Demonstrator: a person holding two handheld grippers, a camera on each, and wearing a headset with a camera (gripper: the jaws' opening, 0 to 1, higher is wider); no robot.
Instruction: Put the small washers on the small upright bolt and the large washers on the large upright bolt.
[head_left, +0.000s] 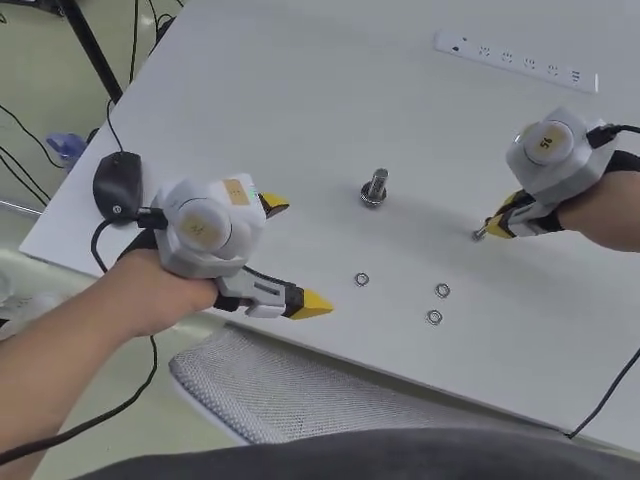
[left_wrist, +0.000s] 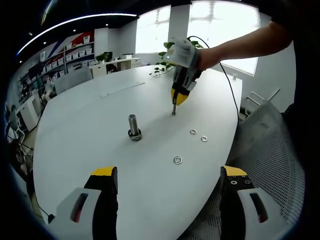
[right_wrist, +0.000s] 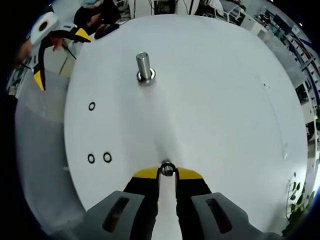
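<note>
left gripper (head_left: 297, 254) wide open, holds nothing | right gripper (head_left: 497, 229) closed on small bolt (head_left: 480, 235) | three washers (head_left: 362, 279) loose near large bolt (head_left: 375, 187)

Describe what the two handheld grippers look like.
The left gripper and right gripper match: rounded light-grey housings topped by a tan disc, dark-grey jaws with yellow tips, a black cable from each. The forearms show no sleeves.
</note>
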